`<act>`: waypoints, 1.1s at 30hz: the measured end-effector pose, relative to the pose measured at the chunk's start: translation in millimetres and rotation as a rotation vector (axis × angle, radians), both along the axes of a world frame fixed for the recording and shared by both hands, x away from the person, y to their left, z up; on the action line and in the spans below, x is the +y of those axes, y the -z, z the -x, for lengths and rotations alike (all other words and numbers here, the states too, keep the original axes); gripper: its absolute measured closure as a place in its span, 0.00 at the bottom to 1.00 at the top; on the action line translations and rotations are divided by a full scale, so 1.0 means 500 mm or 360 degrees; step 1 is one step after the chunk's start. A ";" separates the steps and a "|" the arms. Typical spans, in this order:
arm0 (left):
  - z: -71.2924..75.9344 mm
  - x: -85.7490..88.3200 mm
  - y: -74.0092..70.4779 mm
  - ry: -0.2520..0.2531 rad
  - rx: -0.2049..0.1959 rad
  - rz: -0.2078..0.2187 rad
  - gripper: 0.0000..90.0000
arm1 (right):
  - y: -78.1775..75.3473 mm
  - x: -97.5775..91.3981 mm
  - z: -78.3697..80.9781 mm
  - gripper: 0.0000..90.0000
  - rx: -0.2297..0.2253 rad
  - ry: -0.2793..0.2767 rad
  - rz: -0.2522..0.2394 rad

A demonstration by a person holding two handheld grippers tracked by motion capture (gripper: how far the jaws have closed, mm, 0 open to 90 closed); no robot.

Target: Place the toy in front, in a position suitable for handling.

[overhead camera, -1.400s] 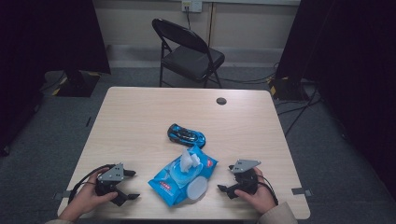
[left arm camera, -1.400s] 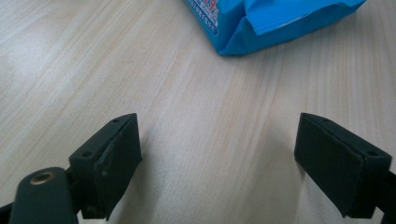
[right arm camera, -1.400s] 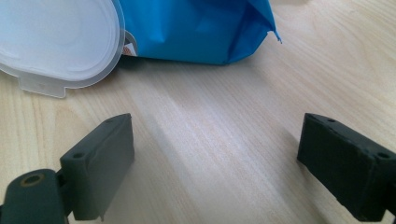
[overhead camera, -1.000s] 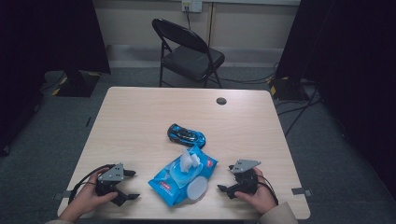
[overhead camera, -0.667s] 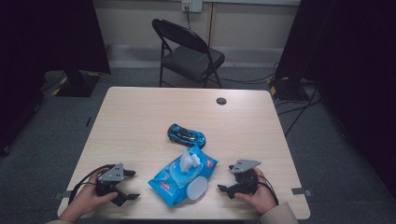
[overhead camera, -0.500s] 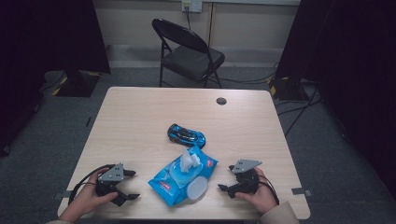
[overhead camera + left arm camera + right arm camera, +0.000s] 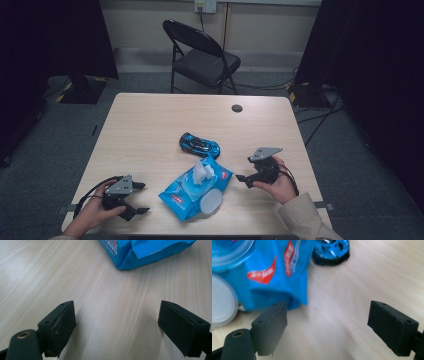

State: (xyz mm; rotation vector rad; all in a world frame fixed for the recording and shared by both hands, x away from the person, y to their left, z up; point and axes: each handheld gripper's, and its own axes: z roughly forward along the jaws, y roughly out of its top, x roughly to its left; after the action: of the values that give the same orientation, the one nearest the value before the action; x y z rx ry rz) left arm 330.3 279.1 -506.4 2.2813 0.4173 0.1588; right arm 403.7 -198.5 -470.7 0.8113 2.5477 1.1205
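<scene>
Blue soft plastic wet-wipes pack (image 7: 196,188) is lying on the pale wood-grain counter (image 7: 150,130) near the front edge, between the two hands. Its round white flip lid (image 7: 210,200) is standing open, and a white wipe (image 7: 202,171) is sticking up from the opening. Small blue and black toy car (image 7: 199,145) is sitting just behind the pack, apart from it.

Left gripper (image 7: 131,198) is resting low by the front left corner, jaws spread wide, gripping nothing; in the left gripper view a corner of the pack (image 7: 147,252) is showing ahead, well clear of the jaws. Right gripper (image 7: 246,174) is hovering just beside the pack's right end, jaws also wide apart and empty; the right gripper view is blurry, with the pack (image 7: 272,270) and the car (image 7: 332,250) ahead.

Judging from this, the right gripper is about to go for the pack or the wipe. Risks:
- The pack is light and soft, so a one-sided push is likely sliding it into the car or toward the front edge.
- Pinching the wipe without the left gripper pinning the pack could be lifting the whole pack.
- A shallow bite could be tearing the wipe or pulling out several.
- The open lid could be getting knocked shut.
</scene>
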 end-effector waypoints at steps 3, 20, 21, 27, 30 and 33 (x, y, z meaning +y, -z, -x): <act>0.000 0.000 0.000 0.0000 0.0001 0.0000 0.16 | -0.011 0.001 -0.034 0.17 -0.0020 -0.0004 -0.0009; 0.000 0.000 0.001 -0.0001 0.0002 0.0011 0.16 | -0.017 0.089 -0.173 0.17 0.0010 -0.0030 -0.0049; 0.000 0.000 0.001 -0.0001 0.0002 0.0009 0.16 | -0.016 0.095 -0.181 0.17 0.0015 -0.0023 -0.0044; 0.000 0.000 0.000 -0.0002 0.0002 0.0002 0.16 | -0.013 0.123 -0.216 0.17 0.0015 -0.0040 -0.0051; 0.000 0.000 0.000 -0.0001 0.0003 0.0003 0.16 | -0.010 0.138 -0.226 0.17 0.0027 -0.0060 -0.0053; 0.000 0.000 0.001 -0.0001 0.0003 0.0010 0.16 | -0.010 0.161 -0.237 0.17 0.0020 -0.0086 -0.0053</act>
State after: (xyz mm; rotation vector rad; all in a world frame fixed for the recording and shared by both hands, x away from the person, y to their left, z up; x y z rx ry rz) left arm 330.4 278.9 -506.8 2.2753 0.4191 0.1553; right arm 522.2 -118.1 -465.9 0.7636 2.5826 1.1805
